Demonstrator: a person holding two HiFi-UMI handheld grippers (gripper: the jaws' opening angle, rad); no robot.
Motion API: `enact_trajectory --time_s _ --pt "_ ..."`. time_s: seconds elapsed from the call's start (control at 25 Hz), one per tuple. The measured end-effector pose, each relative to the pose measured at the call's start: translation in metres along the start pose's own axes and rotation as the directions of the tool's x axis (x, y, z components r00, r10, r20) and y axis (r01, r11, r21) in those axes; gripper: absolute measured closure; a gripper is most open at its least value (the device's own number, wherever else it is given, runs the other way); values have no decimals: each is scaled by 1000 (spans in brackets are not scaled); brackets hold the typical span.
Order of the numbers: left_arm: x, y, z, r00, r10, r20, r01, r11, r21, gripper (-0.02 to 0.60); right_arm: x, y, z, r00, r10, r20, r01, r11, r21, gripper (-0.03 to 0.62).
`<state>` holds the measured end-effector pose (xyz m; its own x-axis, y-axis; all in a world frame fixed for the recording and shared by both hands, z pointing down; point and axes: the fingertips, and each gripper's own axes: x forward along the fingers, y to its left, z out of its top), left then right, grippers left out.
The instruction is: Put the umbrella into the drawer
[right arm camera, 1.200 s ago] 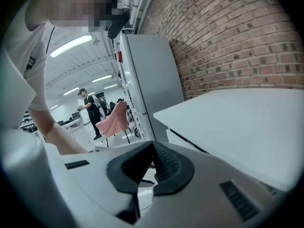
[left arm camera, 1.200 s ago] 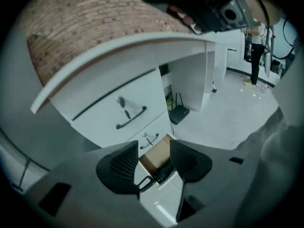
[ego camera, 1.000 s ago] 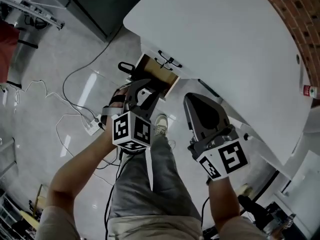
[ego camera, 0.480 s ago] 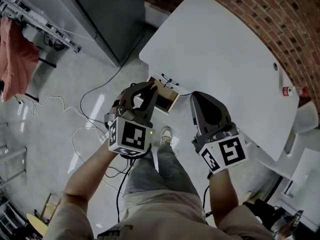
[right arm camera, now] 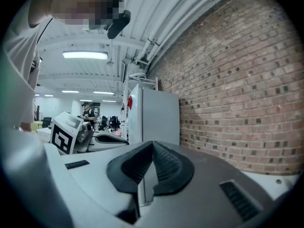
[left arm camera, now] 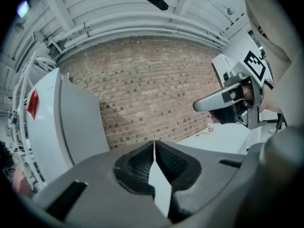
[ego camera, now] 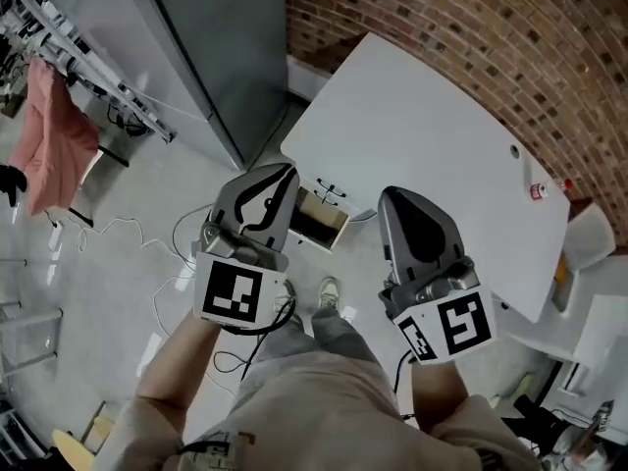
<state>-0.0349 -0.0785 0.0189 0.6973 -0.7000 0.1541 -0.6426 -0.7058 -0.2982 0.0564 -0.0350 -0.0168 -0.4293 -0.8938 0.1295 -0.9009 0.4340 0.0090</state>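
Note:
No umbrella shows in any view. The open drawer (ego camera: pixel 316 219), wood-lined and dark inside, sticks out from under the near edge of the white table (ego camera: pixel 432 155); I cannot tell what lies in it. My left gripper (ego camera: pixel 287 173) is held high above the floor, just left of the drawer. Its jaws have just closed, and they are now shut with nothing between them (left arm camera: pixel 154 144). My right gripper (ego camera: pixel 390 196) hangs level beside it over the table's edge, also shut and empty (right arm camera: pixel 152 144). Each gripper sees the other, the right gripper (left arm camera: pixel 232 96) and the left gripper (right arm camera: pixel 71 133).
A brick wall (ego camera: pixel 471 37) runs behind the table, and a tall grey cabinet (ego camera: pixel 216 47) stands to its left. A small red-capped bottle (ego camera: pixel 538 190) sits at the table's far edge. A clothes rack with a pink garment (ego camera: pixel 59 126) and loose cables (ego camera: pixel 147 238) occupy the floor at left.
Both grippers have risen well above the drawer and now point nearly level. The left jaws have gone from open to shut. The head view has lifted toward the brick wall.

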Motion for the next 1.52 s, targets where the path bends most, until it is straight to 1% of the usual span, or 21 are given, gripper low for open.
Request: enact_trajectory --time_s 0.08,0.16,0.2,0.28,0.36,0.44,0.48,0.56,0.64,0.8,1.08,1.16,1.36,1.44,1.52 --pt "-16 8 21 1000 19 20 -20 999 43 565 -7 7 22 1000 -14 26 15 998 -68 586" --pt "-35 12 40 999 37 27 -39 996 81 568 -14 14 41 998 -12 56 18 995 -97 586" --pt "-45 14 47 998 54 30 -57 995 82 568 -18 18 50 997 -6 74 13 995 -102 586" --pt "-62 19 59 993 106 48 -109 992 61 568 -26 24 66 995 9 104 2 994 -111 586" --pt "-75 21 68 987 145 76 -146 989 13 568 -33 31 76 992 24 121 -8 992 -127 586" --pt "-86 19 74 982 159 98 -157 987 -33 568 -39 38 82 991 40 126 -22 990 -140 586" --pt "-91 18 77 981 164 106 -160 986 -43 568 -41 42 84 991 49 128 -30 989 -142 586" --pt "-99 16 79 978 175 113 -171 984 -48 568 -44 49 86 990 69 126 -51 989 -141 586" --pt "-107 13 77 978 185 100 -182 982 -47 568 -46 56 83 989 93 114 -78 988 -133 586" --pt "-116 8 71 981 183 69 -181 983 -34 568 -45 66 71 989 130 73 -121 986 -116 586" --pt "-112 5 64 986 158 56 -156 987 -28 568 -39 71 60 989 145 40 -140 983 -118 586" --pt "-109 4 66 986 153 62 -151 988 -40 568 -38 70 59 989 145 36 -140 983 -122 586" --pt "-104 4 71 988 137 68 -135 990 -37 568 -37 67 63 990 139 37 -133 983 -129 586" --pt "-104 4 75 988 137 77 -134 990 -44 568 -38 65 66 989 136 49 -129 983 -129 586" --pt "-102 3 79 986 140 88 -137 990 -30 568 -42 64 71 988 137 68 -128 985 -117 586"
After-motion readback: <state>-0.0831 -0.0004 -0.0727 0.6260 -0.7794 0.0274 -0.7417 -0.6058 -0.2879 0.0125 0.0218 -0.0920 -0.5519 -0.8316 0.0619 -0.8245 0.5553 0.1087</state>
